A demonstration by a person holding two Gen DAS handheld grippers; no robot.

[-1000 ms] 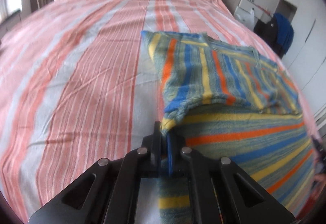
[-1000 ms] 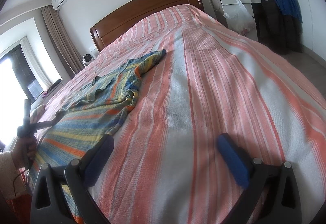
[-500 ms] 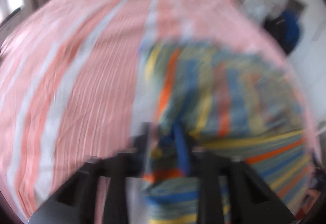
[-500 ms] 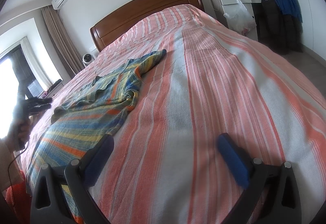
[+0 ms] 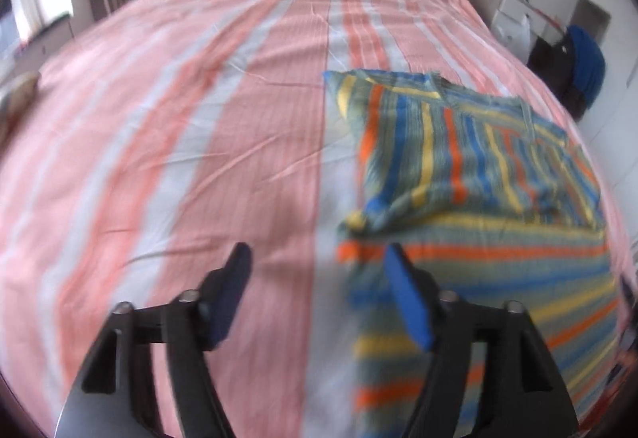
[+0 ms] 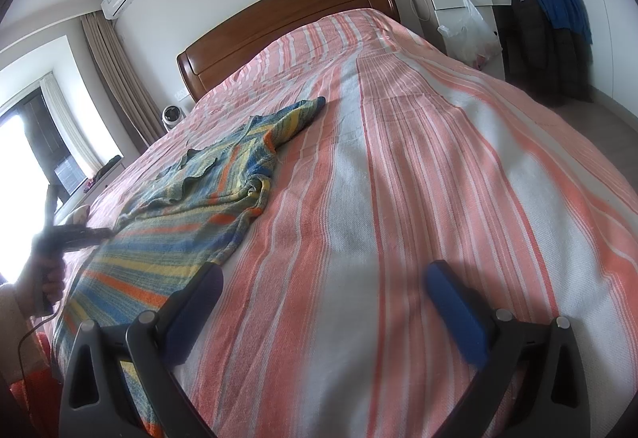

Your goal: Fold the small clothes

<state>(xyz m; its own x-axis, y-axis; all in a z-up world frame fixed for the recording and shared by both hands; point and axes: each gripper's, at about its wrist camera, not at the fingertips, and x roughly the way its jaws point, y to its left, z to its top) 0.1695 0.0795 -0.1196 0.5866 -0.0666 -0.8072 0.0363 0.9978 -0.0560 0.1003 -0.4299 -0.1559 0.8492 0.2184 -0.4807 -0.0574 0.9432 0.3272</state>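
1. A striped knit garment, banded in blue, orange, yellow and green, lies on a bed covered by a pink and white striped sheet.
2. In the left wrist view the garment fills the right half of the scene. Its far part is folded over the near part, so the stripes there run crosswise to those below.
3. The left gripper hangs above the sheet with its fingers spread wide and nothing between them. Its right finger sits over the garment's near left edge; its left finger is over bare sheet. This view is blurred, so whether the finger touches the cloth cannot be told.
4. In the right wrist view the garment lies to the left, stretching from the near left edge toward the wooden headboard, with one sleeve pointing far and right.
5. The right gripper is spread wide and empty, low over bare sheet just right of the garment. Its left finger is near the garment's near right hem.
6. The left gripper also appears here at the garment's left edge, held in a hand.
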